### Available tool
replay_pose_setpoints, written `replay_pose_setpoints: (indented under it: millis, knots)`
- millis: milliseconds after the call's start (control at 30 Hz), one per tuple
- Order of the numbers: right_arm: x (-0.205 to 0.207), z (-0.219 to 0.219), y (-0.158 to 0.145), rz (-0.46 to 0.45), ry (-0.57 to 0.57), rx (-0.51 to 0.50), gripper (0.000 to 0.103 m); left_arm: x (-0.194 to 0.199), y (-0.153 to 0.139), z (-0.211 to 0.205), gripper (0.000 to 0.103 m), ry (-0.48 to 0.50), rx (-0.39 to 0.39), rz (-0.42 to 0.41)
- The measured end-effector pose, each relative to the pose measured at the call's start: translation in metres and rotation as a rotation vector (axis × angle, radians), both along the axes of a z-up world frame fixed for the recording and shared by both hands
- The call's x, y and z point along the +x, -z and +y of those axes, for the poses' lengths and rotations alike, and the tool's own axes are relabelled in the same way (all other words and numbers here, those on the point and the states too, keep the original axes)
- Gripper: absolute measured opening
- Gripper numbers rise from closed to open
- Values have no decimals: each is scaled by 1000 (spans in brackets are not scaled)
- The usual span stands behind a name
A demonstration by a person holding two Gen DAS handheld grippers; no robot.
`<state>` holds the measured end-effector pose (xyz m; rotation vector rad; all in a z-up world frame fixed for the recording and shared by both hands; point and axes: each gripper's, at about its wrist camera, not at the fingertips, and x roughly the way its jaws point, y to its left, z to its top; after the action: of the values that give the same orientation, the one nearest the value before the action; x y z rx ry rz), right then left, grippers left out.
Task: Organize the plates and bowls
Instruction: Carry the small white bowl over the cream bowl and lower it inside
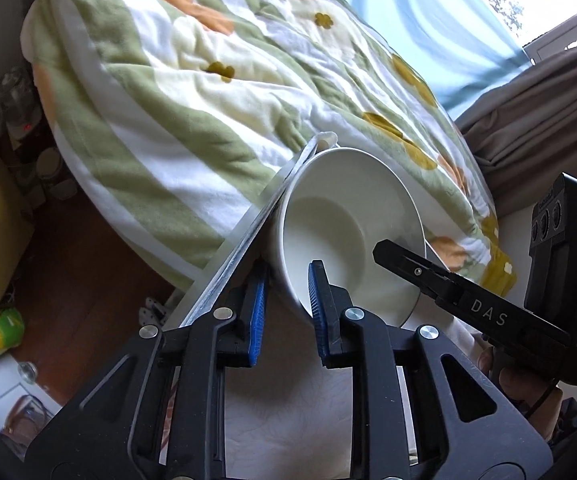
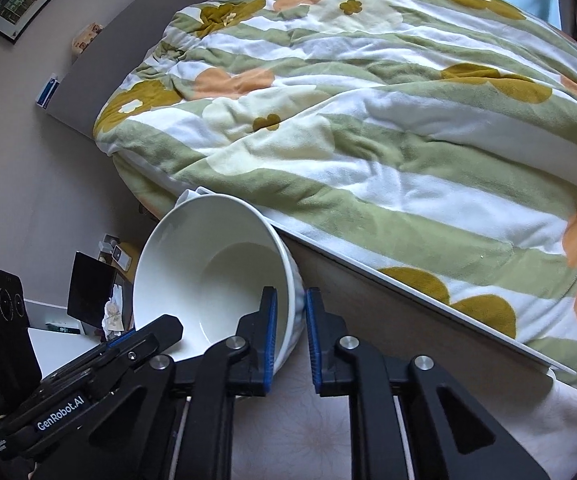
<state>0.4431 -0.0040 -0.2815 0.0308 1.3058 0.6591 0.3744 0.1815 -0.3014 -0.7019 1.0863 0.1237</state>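
**Two grippers on one white bowl**

Two grippers meet on a single bowl beside a bed. Biggest of all is the quilt (image 1: pixel 192 80) (image 2: pixel 368 120), striped green and white with orange and mustard flowers, spread over the bed and filling the far half of both views. A pale blue curtain (image 1: pixel 428 24) hangs beyond the quilt's far edge, with a brown drape (image 1: pixel 536 120) next to it.

Below the quilt is a table (image 1: pixel 288 420) (image 2: pixel 288 420) with a faint flower pattern, its far edge against the bed.

The white bowl (image 1: pixel 352 216) (image 2: pixel 192 256) is tipped up on its side near that far edge, its open mouth turned toward the cameras and its inside bare.

The left gripper (image 1: pixel 286 300) (image 2: pixel 124 340) straddles the bowl's rim: one blue pad (image 1: pixel 317 300) lies inside the bowl against the wall and the other is outside it, so the fingers are closed on the rim.

The right gripper (image 2: pixel 290 332) (image 1: pixel 402 256) grips the opposite side in like fashion, one pad (image 2: pixel 271 332) inside the bowl; whether the outer pad presses the wall I cannot tell.

Whether the bowl's lower edge touches the table is hidden by the fingers.
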Motion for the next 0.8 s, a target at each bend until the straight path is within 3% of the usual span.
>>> replay_pose_setpoints:
  millis: [233, 433, 633, 800]
  knots:
    - [-10, -8, -5, -15, 30, 13, 12, -4, -14, -8, 18, 51, 34, -34]
    - [-30, -32, -33, -55, 95, 52, 12, -13, -45, -27, 18, 119, 72, -96]
    - [-62, -80, -74, -117, 190, 83, 12, -32, -91, -75, 18, 224, 98, -172]
    - [-105, -144, -110, -180, 297, 101, 12, -59, -126, -142, 18, 343, 102, -229]
